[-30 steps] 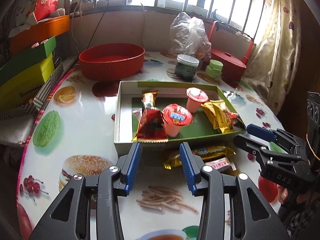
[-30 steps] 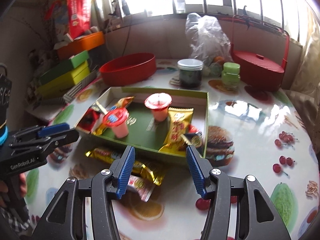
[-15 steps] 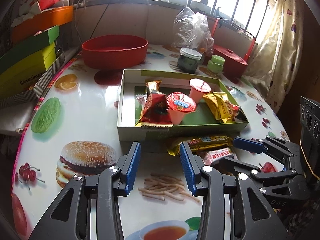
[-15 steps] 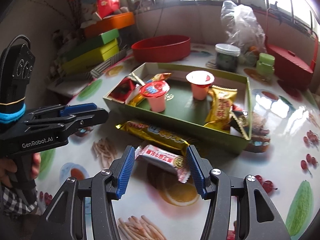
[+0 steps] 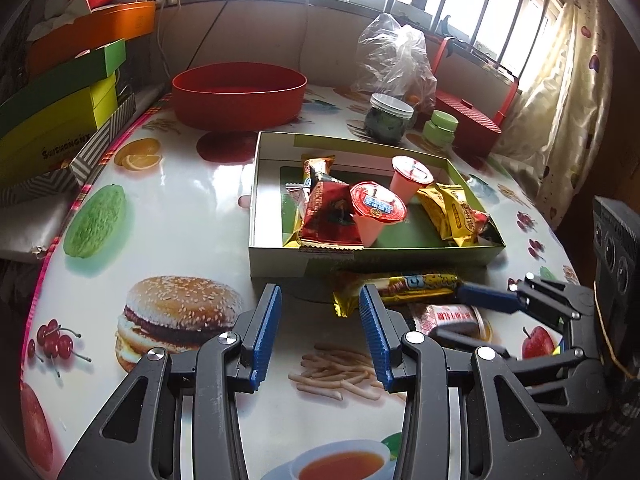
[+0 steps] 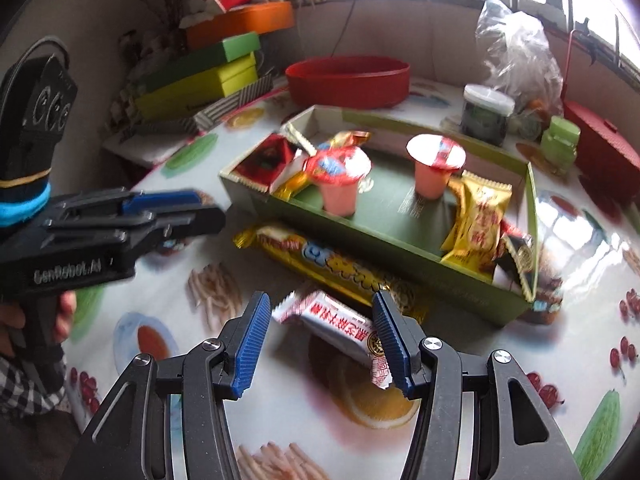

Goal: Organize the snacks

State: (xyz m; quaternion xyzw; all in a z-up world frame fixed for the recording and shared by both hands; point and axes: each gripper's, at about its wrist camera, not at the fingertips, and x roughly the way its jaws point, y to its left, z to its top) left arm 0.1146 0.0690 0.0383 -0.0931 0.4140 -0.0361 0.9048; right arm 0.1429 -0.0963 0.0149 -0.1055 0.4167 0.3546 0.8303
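Observation:
A green box (image 5: 280, 258) (image 6: 384, 240) holds several snack packets and two pink jelly cups (image 5: 374, 210) (image 6: 434, 164). In front of it on the table lie a long yellow bar (image 5: 416, 284) (image 6: 332, 262) and a small red-and-white packet (image 5: 448, 316) (image 6: 340, 328). My right gripper (image 6: 318, 338) (image 5: 460, 314) is open, its jaws on either side of the red-and-white packet. My left gripper (image 5: 318, 336) (image 6: 200, 206) is open and empty, just left of the yellow bar's end.
A red oval bowl (image 5: 238, 94) stands behind the box. A jar (image 5: 388, 118), a green pot (image 5: 440, 126), a plastic bag (image 5: 394, 60) and a red basket (image 5: 468, 120) stand at the back right. Stacked coloured boxes (image 5: 60, 116) line the left edge.
Both grippers pulled back from the box and lowered toward the table. My right gripper moved onto the red-and-white packet, which now lies between its jaws.

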